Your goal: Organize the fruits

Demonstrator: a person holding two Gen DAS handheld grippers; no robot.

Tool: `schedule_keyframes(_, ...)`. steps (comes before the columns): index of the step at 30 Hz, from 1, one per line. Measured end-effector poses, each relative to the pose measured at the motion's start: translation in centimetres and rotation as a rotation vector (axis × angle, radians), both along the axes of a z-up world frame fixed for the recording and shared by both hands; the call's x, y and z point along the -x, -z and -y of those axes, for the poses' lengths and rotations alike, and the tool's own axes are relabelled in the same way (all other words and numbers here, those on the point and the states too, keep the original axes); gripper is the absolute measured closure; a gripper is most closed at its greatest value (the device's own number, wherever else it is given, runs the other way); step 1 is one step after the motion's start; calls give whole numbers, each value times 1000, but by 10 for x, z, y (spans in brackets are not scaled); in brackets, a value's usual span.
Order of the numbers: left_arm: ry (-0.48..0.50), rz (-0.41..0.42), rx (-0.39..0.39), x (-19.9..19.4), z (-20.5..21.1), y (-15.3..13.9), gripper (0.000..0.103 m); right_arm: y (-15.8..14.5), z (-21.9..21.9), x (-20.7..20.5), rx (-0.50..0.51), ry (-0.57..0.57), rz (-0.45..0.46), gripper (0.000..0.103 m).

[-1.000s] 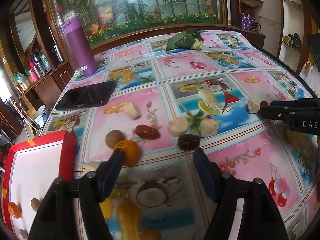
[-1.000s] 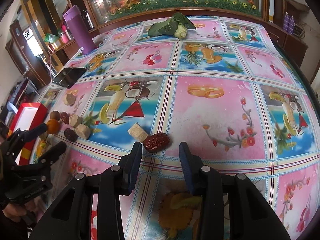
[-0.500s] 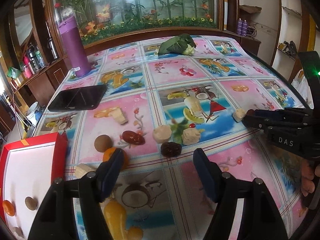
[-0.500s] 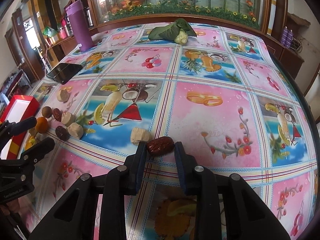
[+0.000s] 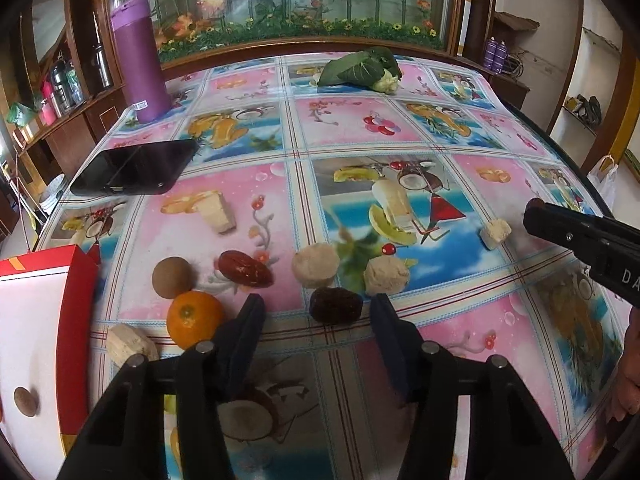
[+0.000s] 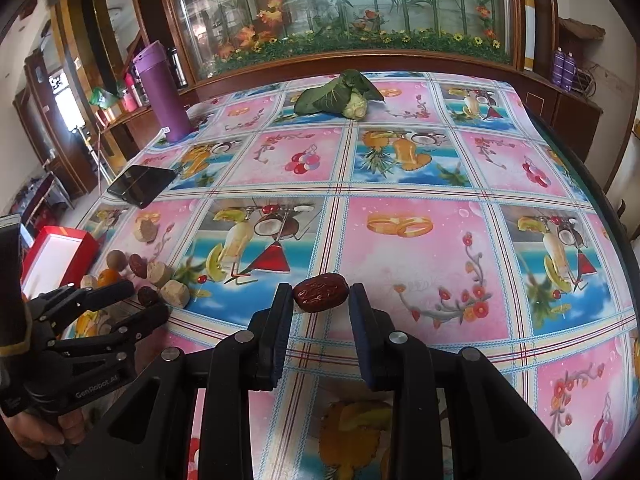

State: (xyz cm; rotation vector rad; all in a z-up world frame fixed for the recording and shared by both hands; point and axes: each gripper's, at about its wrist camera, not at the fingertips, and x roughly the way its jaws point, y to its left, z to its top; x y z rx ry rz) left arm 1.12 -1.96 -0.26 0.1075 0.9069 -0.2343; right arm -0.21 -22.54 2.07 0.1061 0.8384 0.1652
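My right gripper [image 6: 320,300] is shut on a red date [image 6: 321,298] and holds it above the table. My left gripper [image 5: 316,308] is open, its fingers either side of a dark date [image 5: 336,306] on the tablecloth. Around it lie an orange [image 5: 194,318], a brown round fruit [image 5: 173,277], another red date [image 5: 245,269], two beige lumps [image 5: 316,266] [image 5: 386,274] and a beige piece [image 5: 128,345]. A red box with a white inside [image 5: 74,320] stands at the left and holds a small brown fruit [image 5: 26,401].
A black phone [image 5: 136,168], a purple bottle [image 5: 138,58] and a leafy vegetable [image 5: 362,68] lie farther back. A beige chunk [image 5: 218,212] and a small cube [image 5: 495,233] sit on the cloth. The right gripper's body [image 5: 588,236] enters from the right.
The right gripper closed on the red date and lifted it off the table. The left gripper moved forward and right, so the dark date now sits between its fingers.
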Motion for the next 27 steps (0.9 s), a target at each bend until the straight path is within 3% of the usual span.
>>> schedule_keyframes(3, -6, 3, 1, -2, 0, 0, 54, 0, 0, 0, -2, -3, -4, 75)
schedule_keyframes(5, -3, 7, 7, -2, 0, -1, 68, 0, 0, 1, -2, -1, -3, 75)
schedule_keyframes(7, 1, 5, 15, -2, 0, -1, 73, 0, 0, 1, -3, 0, 0, 75)
schedule_keyframes(12, 10, 0, 53, 5, -4, -7, 74, 0, 0, 1, -7, 3, 15, 75)
schedule_keyframes(21, -28, 131, 80, 61, -47, -54, 74, -9, -9, 6, -44, 14, 87, 75)
schedule_keyframes(27, -126, 191, 32, 102, -111, -68, 74, -20, -72, 21, -164, -133, 122, 75)
